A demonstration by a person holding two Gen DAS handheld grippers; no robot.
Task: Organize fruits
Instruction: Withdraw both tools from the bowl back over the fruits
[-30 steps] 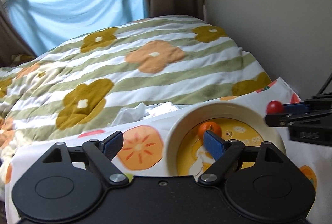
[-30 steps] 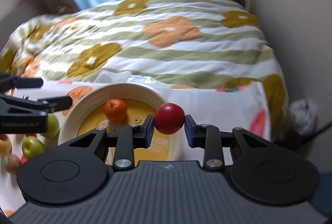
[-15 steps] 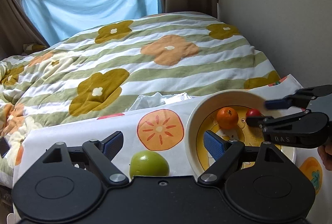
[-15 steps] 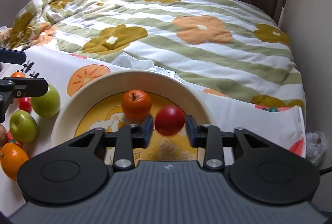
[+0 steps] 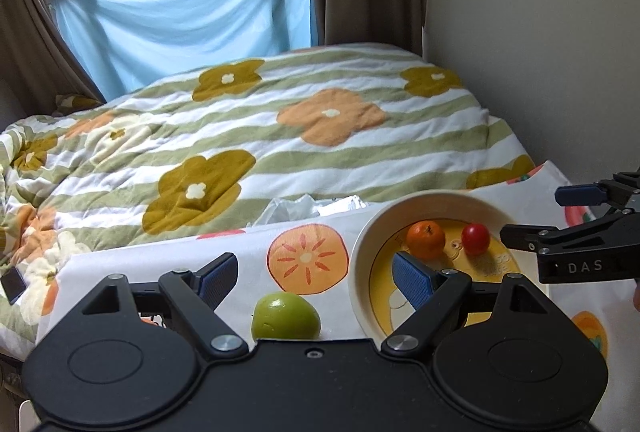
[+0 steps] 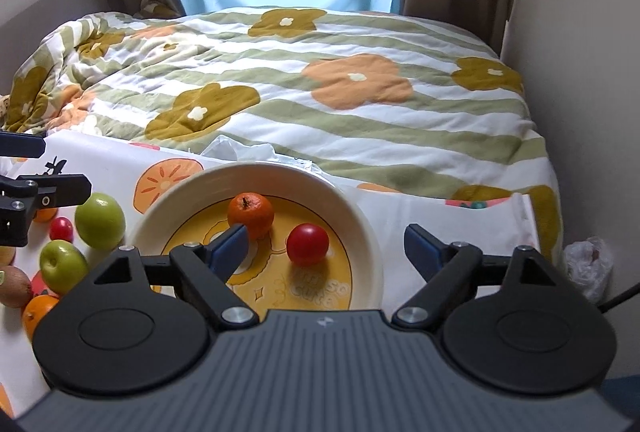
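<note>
A cream bowl point(image 6: 260, 170) point(image 5: 424, 198) with a yellow inside stands on the fruit-print cloth. In it lie an orange point(image 6: 251, 214) point(image 5: 425, 240) and a small red fruit point(image 6: 307, 245) point(image 5: 475, 239), side by side. My right gripper point(image 6: 325, 244) point(image 5: 550, 214) hovers over the bowl with its jaws opening wide; the red fruit rests below them, touched by neither pad. My left gripper point(image 5: 313, 274) point(image 6: 44, 166) stands open and empty just left of the bowl, above a green apple point(image 5: 285, 316) point(image 6: 100, 220).
Left of the bowl lie a second green apple point(image 6: 63, 266), a small red fruit point(image 6: 61, 229), a kiwi point(image 6: 14, 288) and an orange point(image 6: 38, 314). Crumpled plastic point(image 6: 240, 152) sits behind the bowl. A flowered quilt point(image 6: 340, 92) lies beyond, a wall at right.
My right gripper has opened and let go of the red fruit, which now lies in the bowl beside the orange. My left gripper has drawn back, bringing the green apple into view.
</note>
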